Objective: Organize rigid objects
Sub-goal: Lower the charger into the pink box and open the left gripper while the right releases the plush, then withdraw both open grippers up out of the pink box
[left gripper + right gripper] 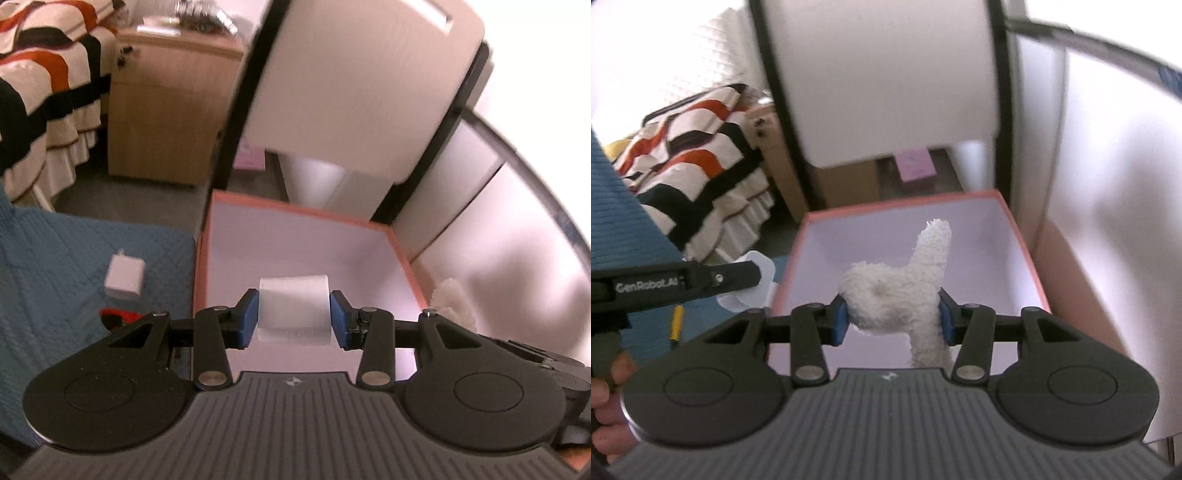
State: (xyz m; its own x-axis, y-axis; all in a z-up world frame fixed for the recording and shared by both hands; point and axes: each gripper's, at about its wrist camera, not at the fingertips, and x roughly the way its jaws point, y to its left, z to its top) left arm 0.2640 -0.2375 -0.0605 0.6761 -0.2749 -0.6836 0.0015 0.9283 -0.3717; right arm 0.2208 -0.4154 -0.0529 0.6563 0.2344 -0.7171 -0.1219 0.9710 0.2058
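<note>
My left gripper (293, 317) is shut on a white cylinder (293, 308), like a roll of tape, and holds it above the open pink-rimmed box (295, 212). My right gripper (892, 319) is shut on a fluffy white plush toy (901, 291) over the same box (1023, 236). The plush also shows at the right in the left wrist view (452, 299). The left gripper's body (683, 282) with the white cylinder shows at the left of the right wrist view. The box floor is white and bare.
A white charger plug (123, 277) and a red object (120, 317) lie on the blue quilted mat (74, 266) left of the box. A yellow pencil (677, 322) lies on the mat. A wooden cabinet (166, 110), striped bedding (37, 92) and a white chair (351, 74) stand behind.
</note>
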